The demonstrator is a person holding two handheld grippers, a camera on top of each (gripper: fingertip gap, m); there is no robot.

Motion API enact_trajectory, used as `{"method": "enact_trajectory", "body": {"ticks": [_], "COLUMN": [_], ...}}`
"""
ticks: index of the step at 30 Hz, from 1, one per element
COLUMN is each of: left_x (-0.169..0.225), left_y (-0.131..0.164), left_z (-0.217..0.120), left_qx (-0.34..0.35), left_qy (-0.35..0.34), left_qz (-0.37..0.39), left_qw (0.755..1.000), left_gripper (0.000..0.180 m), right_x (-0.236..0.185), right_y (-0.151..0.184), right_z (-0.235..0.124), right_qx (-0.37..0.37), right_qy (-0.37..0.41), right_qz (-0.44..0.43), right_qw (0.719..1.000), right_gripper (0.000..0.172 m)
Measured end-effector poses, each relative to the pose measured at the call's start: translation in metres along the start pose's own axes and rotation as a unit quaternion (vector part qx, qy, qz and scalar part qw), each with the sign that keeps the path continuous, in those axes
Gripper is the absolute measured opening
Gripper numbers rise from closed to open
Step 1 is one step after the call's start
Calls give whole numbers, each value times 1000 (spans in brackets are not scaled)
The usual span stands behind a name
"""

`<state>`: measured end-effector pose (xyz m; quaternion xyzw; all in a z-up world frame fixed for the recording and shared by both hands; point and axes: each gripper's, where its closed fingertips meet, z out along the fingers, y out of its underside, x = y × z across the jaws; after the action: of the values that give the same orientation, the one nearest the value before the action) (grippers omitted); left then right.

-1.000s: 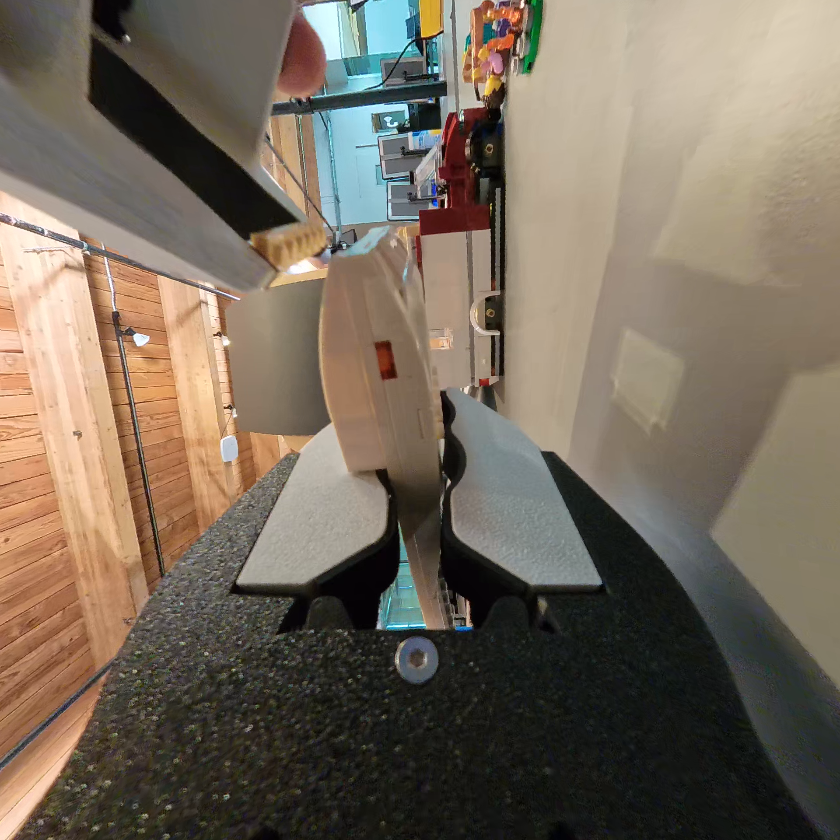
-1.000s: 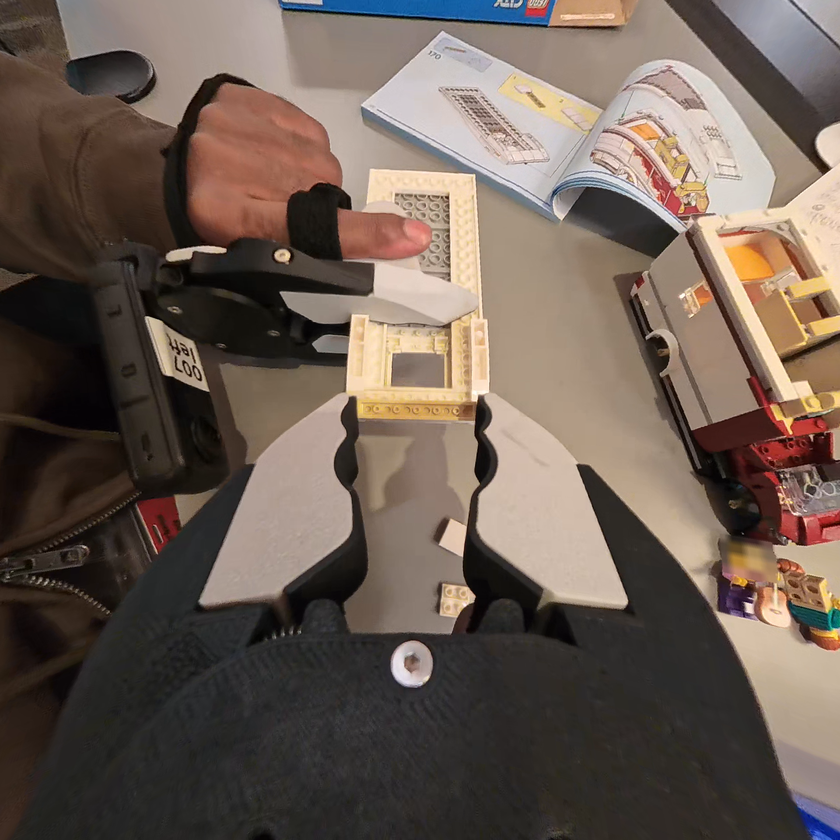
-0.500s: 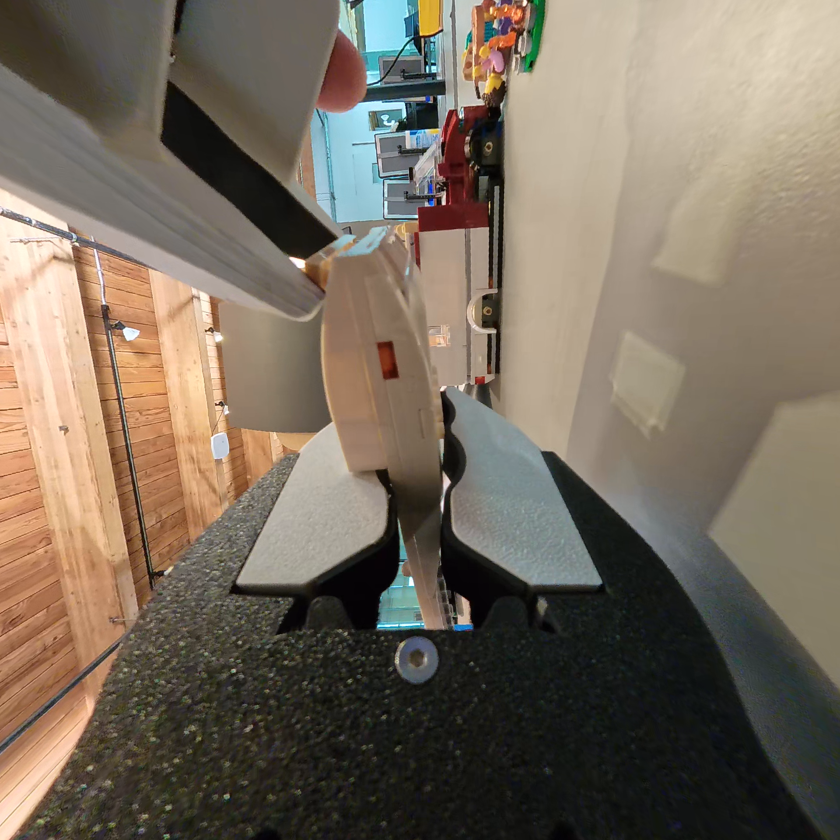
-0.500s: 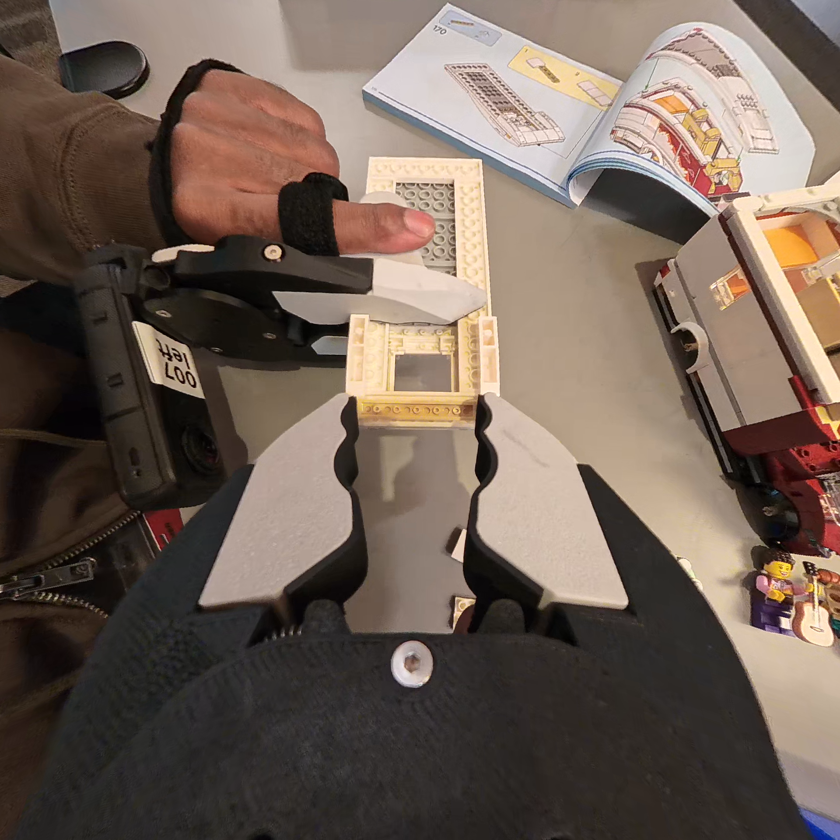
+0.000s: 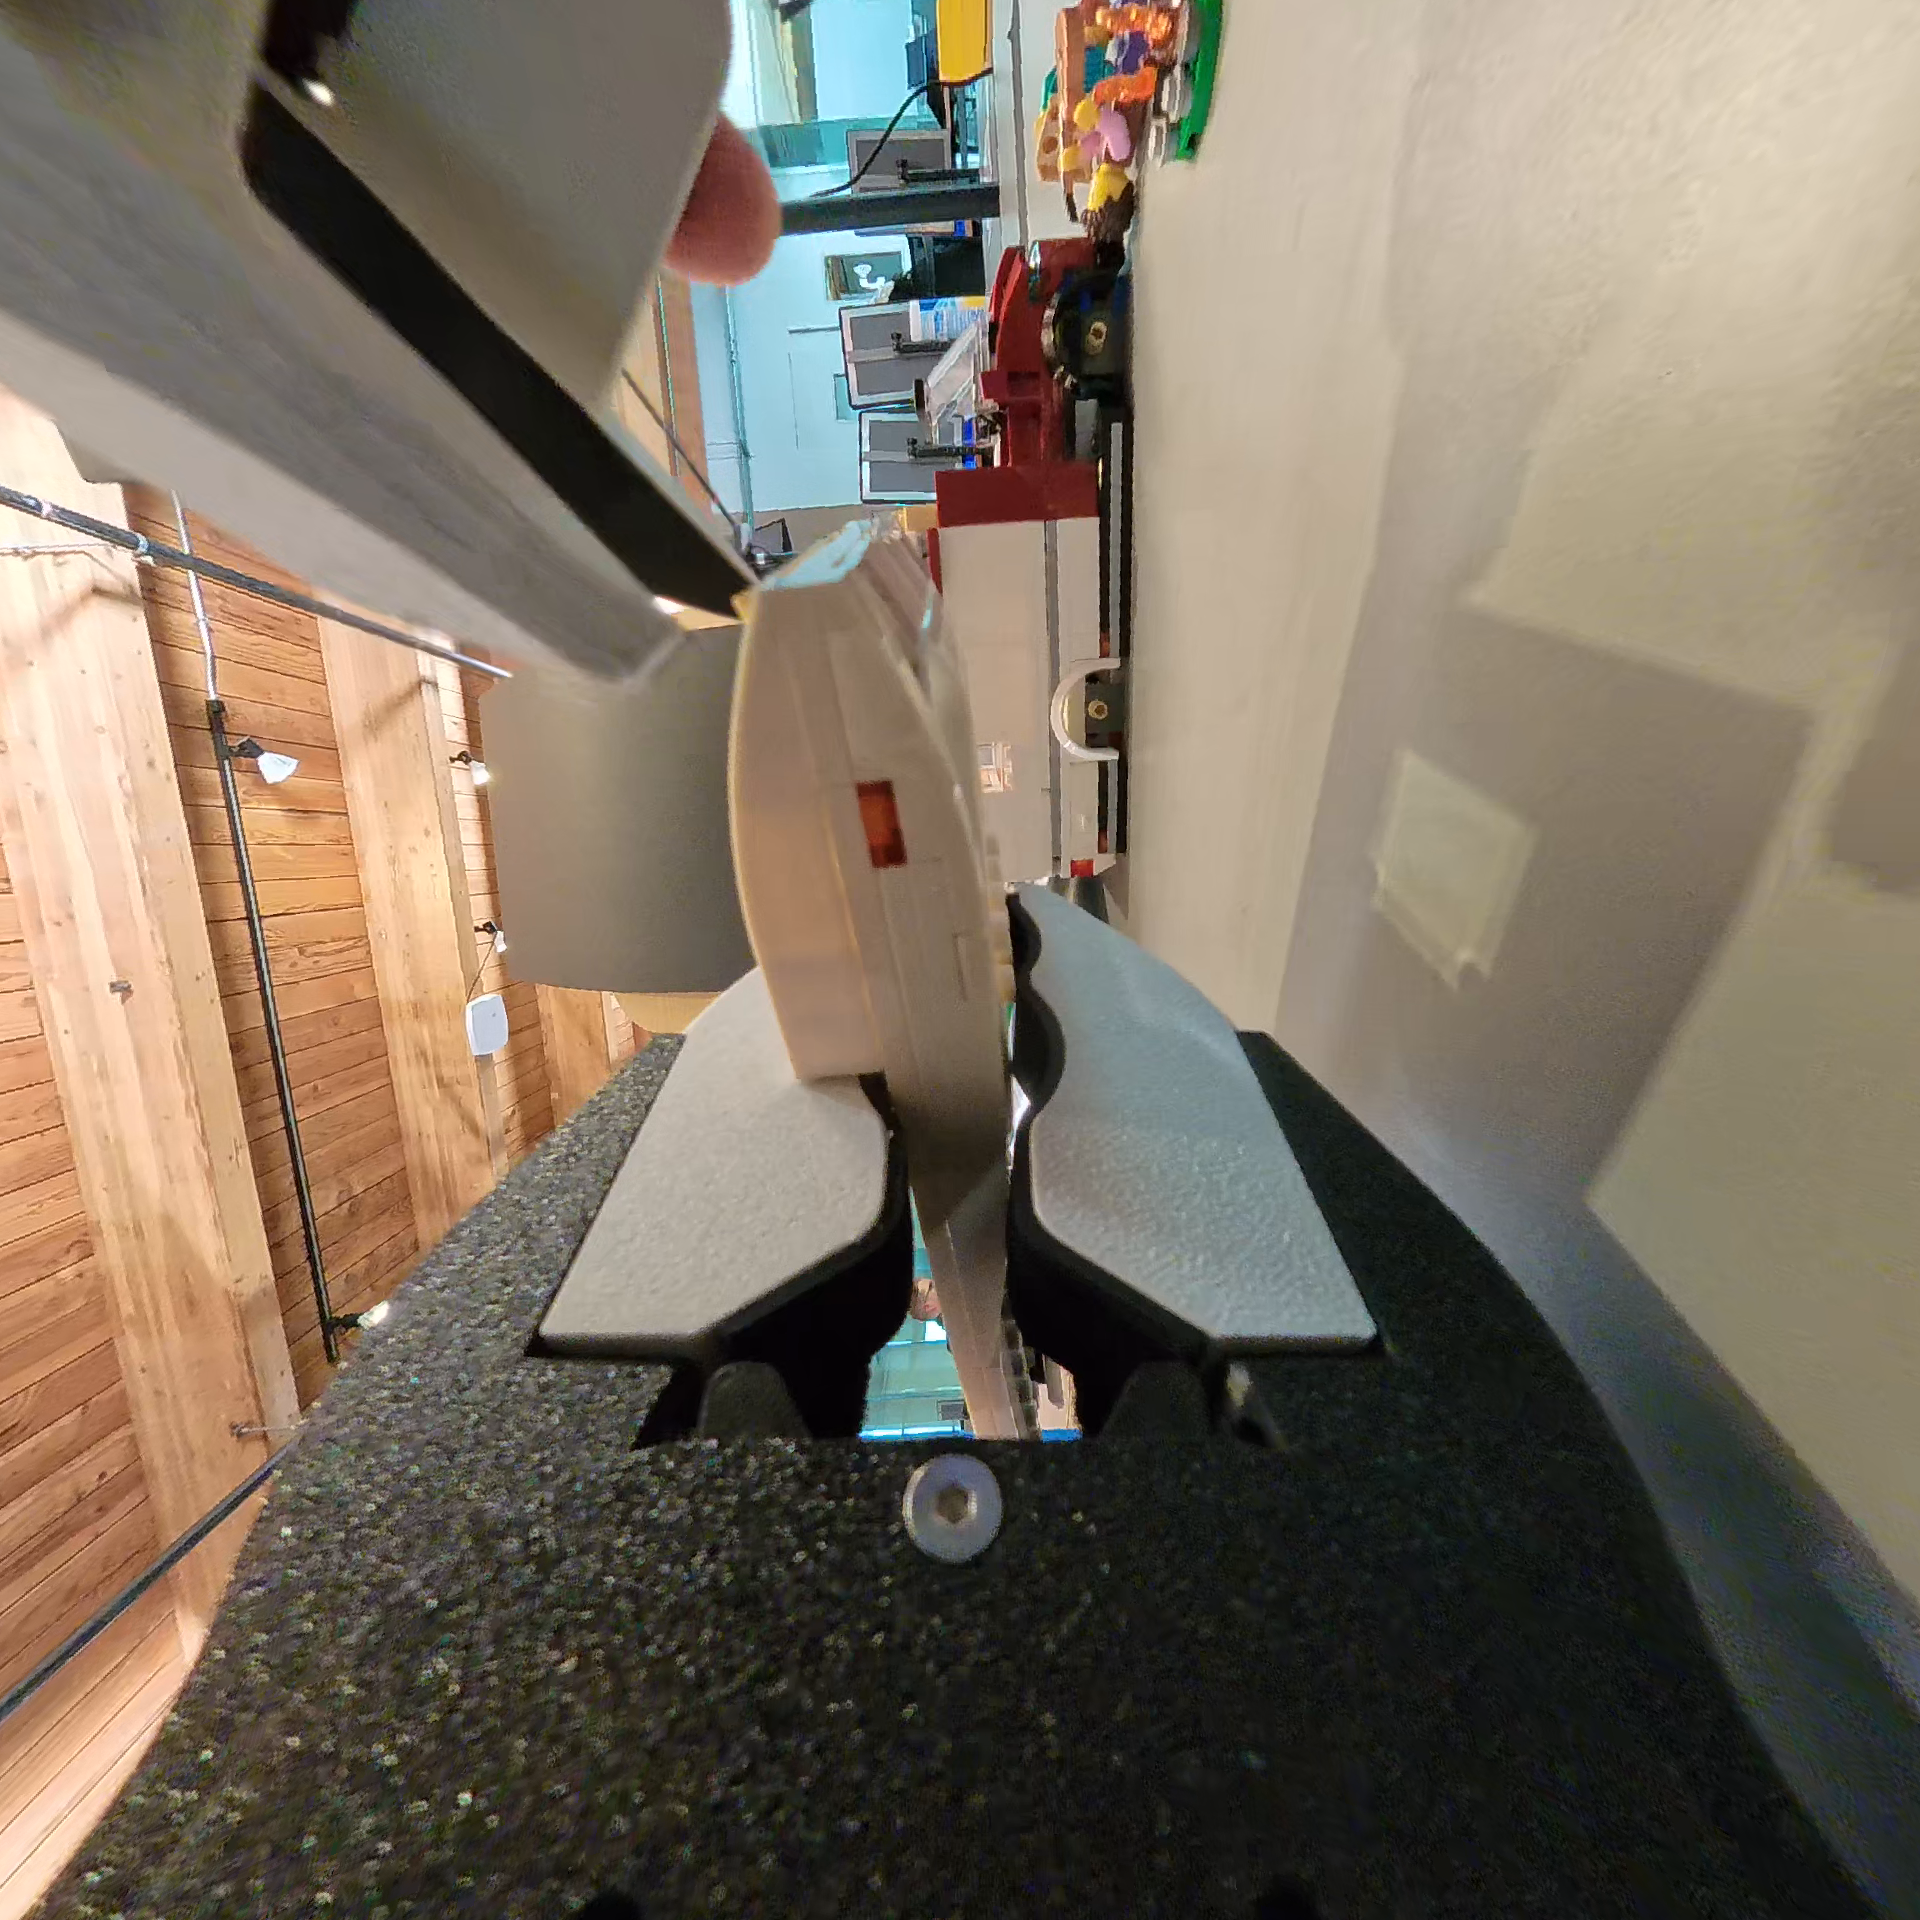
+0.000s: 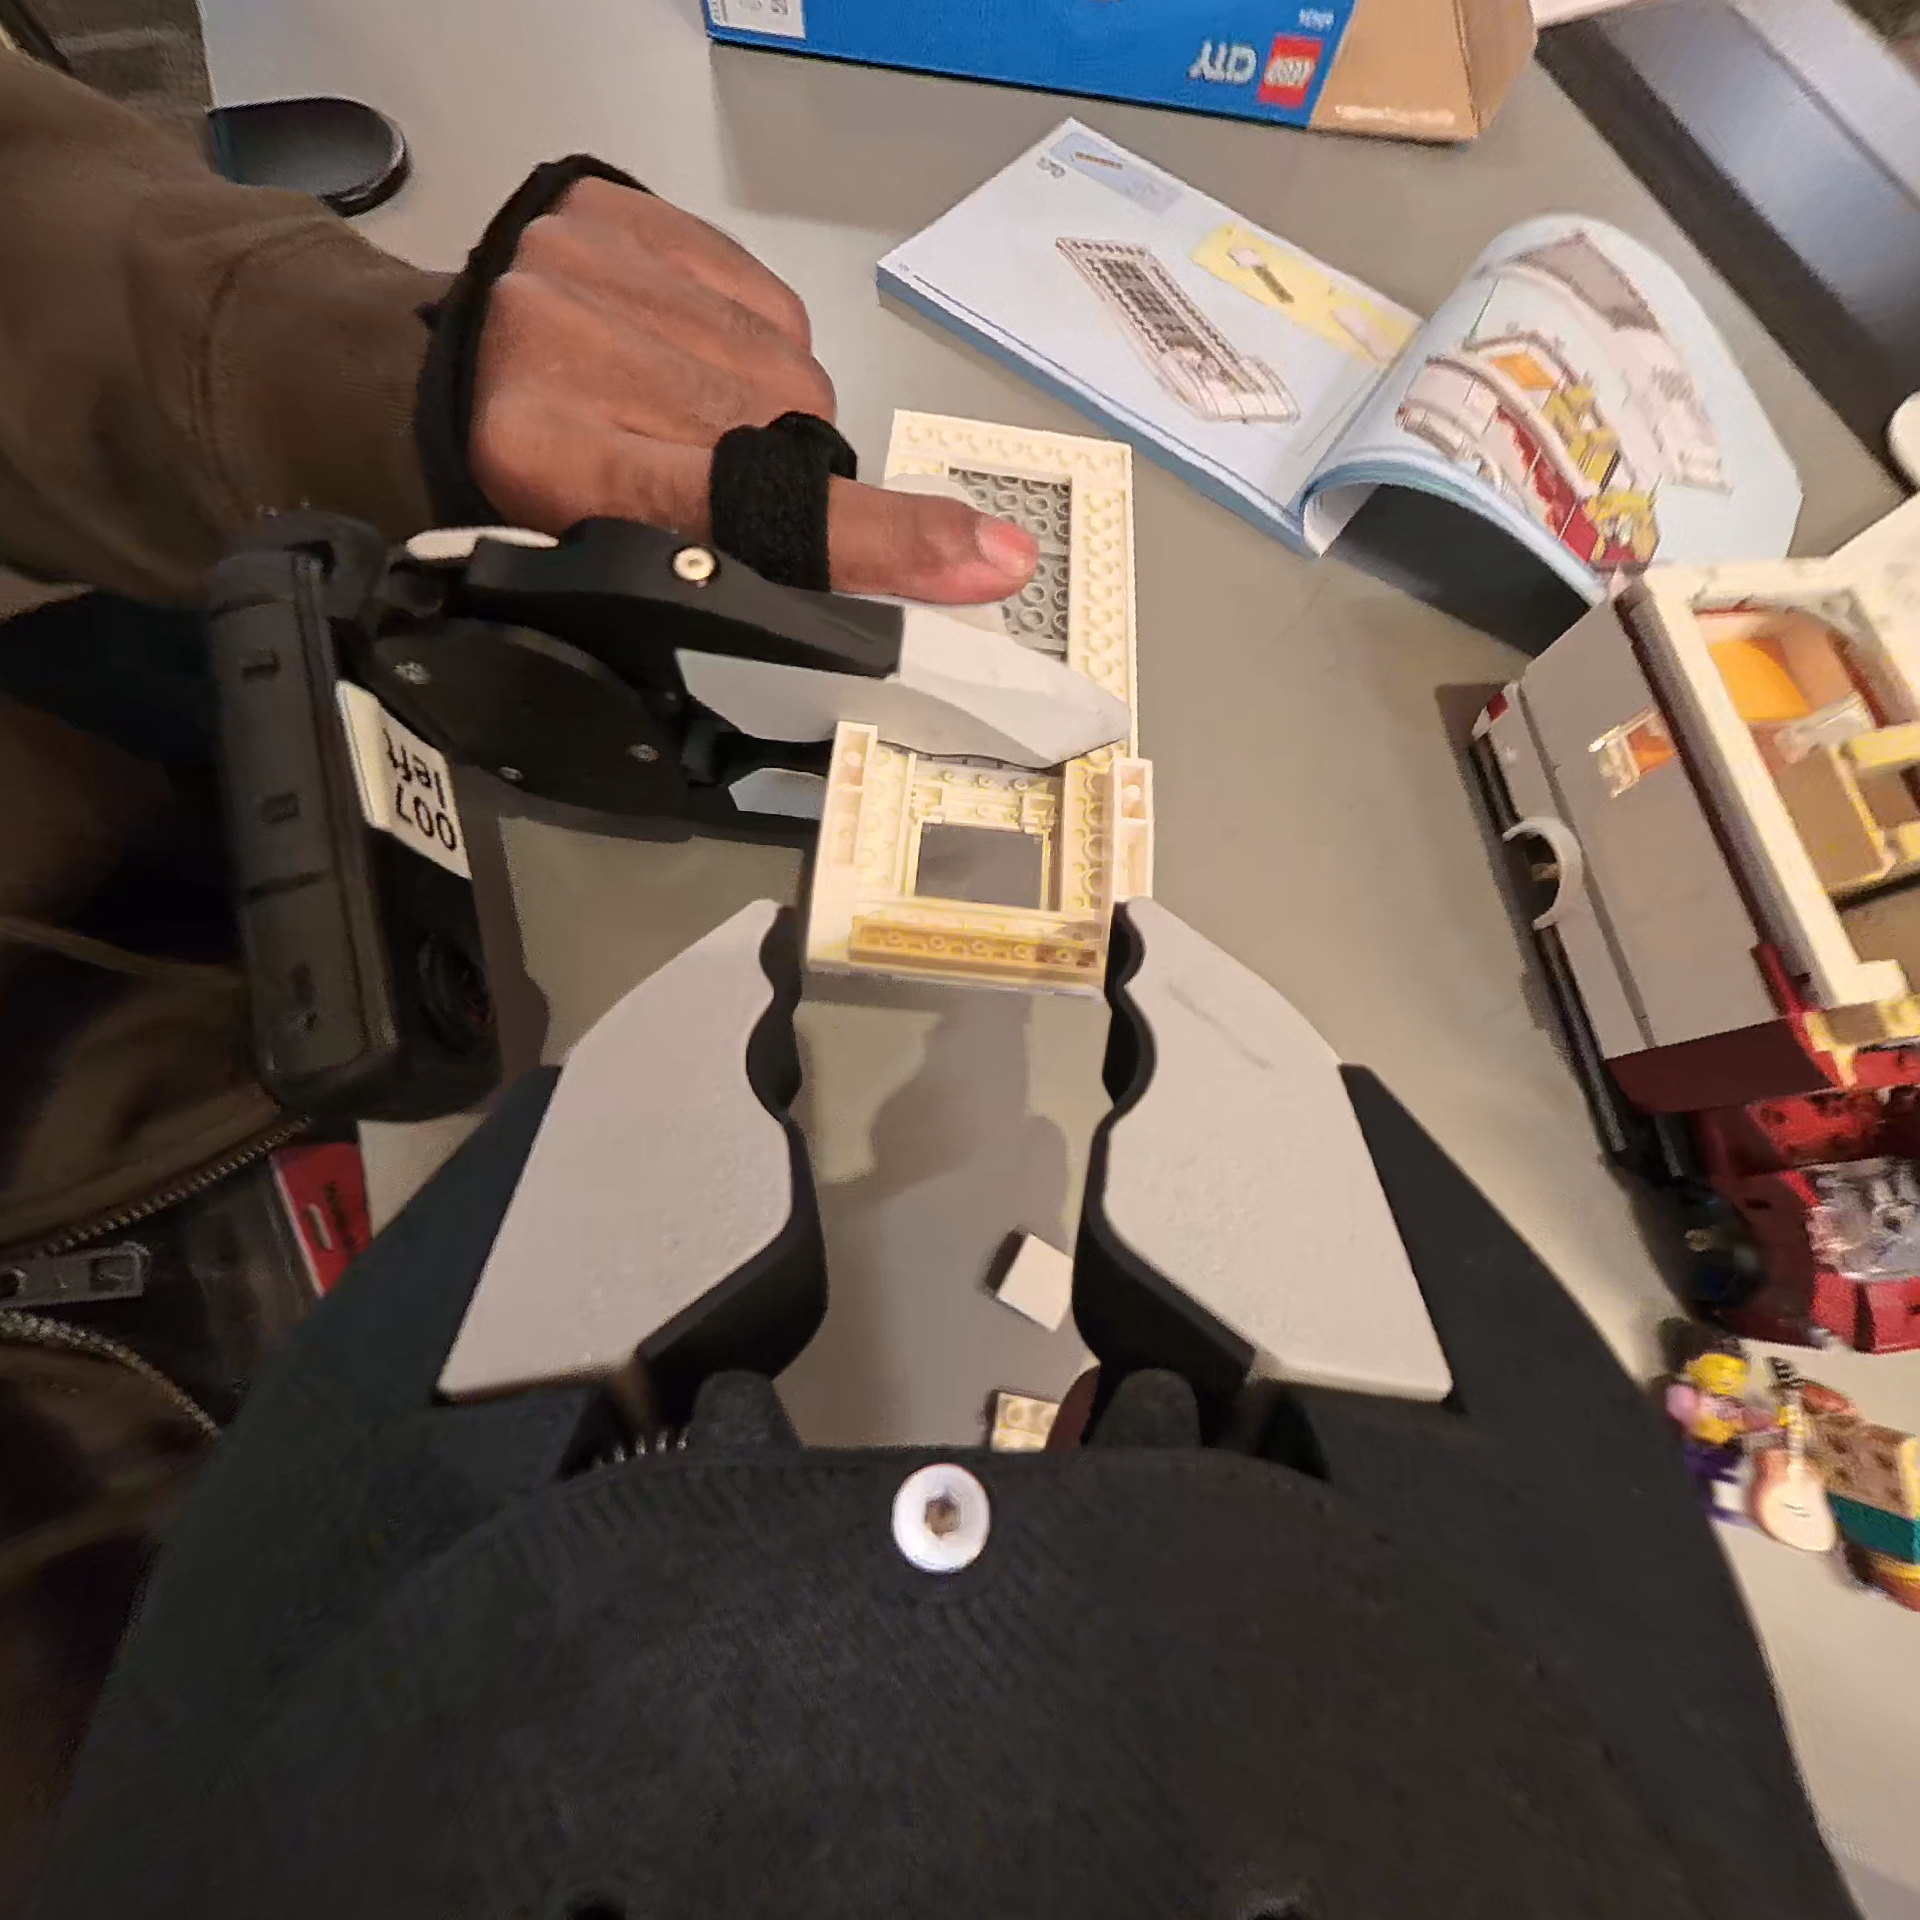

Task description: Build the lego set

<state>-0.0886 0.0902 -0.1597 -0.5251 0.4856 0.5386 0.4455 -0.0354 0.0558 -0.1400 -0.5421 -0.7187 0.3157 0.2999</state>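
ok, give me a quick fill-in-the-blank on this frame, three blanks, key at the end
The left gripper is clamped on the cream brick ____.
The open instruction booklet lies on the grey ____.
Beside the right gripper stands a brick van with a dark ____ lower body.

Missing words: panel; table; red

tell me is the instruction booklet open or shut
Open: the instruction booklet lies spread on the grey table, right-hand pages arching up.

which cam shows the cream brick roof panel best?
Right wrist view: the cream brick roof panel shows face-on, studs and square opening visible, left gripper clamped on it. Left wrist view shows it only edge-on.
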Motion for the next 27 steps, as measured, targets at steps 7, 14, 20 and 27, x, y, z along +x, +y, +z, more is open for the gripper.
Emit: {"method": "enact_trajectory", "body": {"ticks": [7, 14, 20, 27], "left_x": [-4, -19, -43, -38], "left_y": [9, 11, 7, 4], "left_z": [3, 12, 37, 44], "left_qx": [5, 26, 44, 52], "left_qy": [-3, -21, -43, -36], "left_qz": [-11, -6, 26, 9], "left_qw": [1000, 999, 998, 998], "left_gripper": [16, 15, 16, 16], "right_x": [17, 32, 45, 48], "right_y": [7, -2, -19, -10], "right_z": [-17, -19, -15, -7], "right_qx": [39, 90, 103, 118], "right_qy": [99, 203, 252, 251], "right_qz": [-229, -444, -538, -543], "right_qw": [968, 868, 798, 793], "right_gripper": [65, 63, 66, 56]}}
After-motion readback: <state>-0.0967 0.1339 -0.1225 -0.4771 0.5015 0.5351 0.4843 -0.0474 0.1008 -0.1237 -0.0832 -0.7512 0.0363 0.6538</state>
